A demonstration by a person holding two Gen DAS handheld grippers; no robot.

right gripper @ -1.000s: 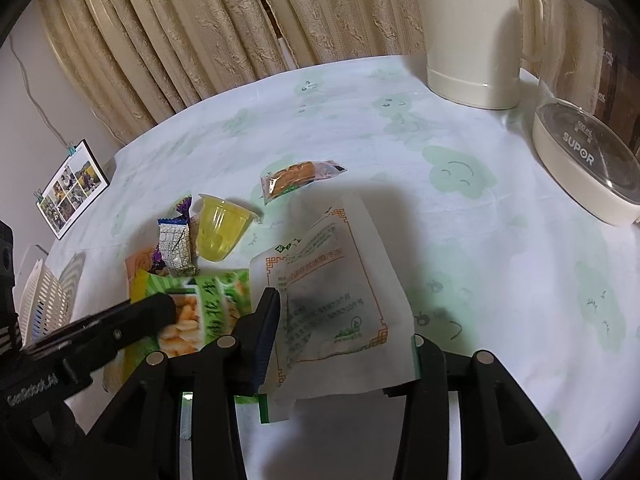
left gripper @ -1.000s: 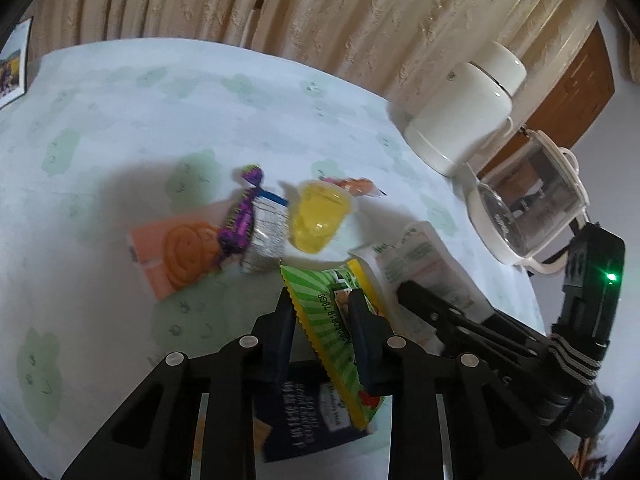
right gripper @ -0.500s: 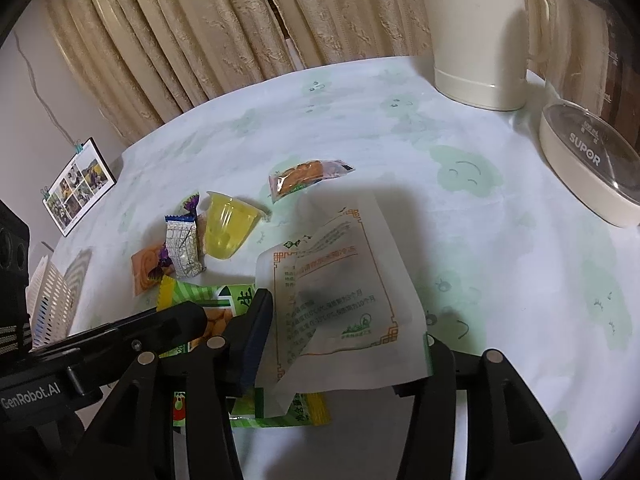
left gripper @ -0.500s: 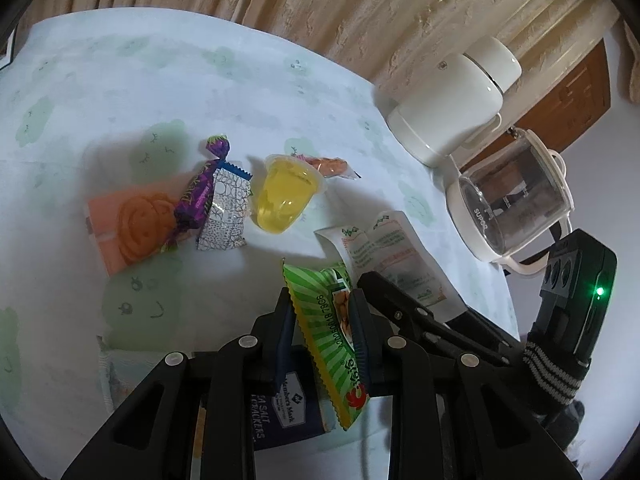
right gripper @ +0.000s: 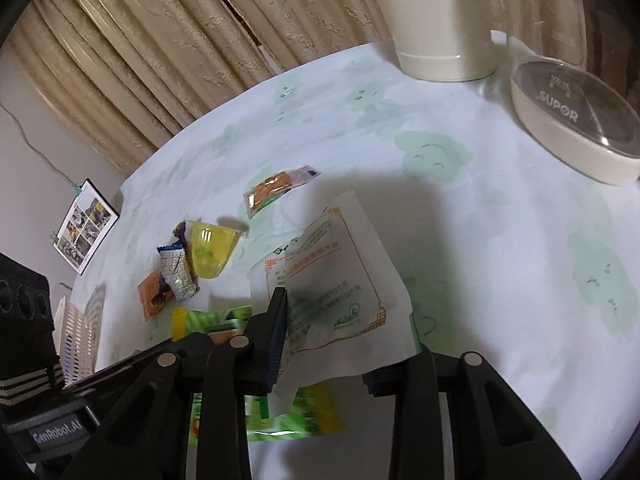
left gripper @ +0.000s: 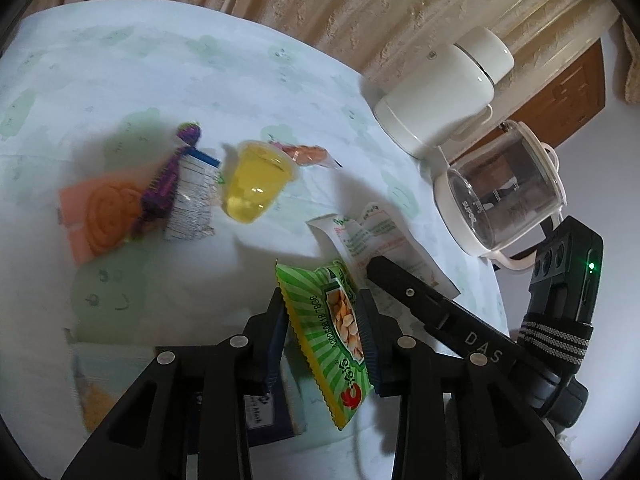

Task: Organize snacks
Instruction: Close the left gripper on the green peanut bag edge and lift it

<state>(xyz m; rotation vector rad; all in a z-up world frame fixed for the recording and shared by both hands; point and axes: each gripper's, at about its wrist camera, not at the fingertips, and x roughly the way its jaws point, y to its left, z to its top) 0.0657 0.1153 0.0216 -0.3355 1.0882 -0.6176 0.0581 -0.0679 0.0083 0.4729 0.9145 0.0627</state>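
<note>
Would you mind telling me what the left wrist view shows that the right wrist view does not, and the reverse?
Only the left wrist view shows the glass kettle's full body, the wooden door and the dark blue packet beneath the left gripper.

Only the right wrist view shows the photo frame and the white basket.

Both show the green snack packet, the white paper sachet, the yellow jelly cup and the cream jug.
</note>
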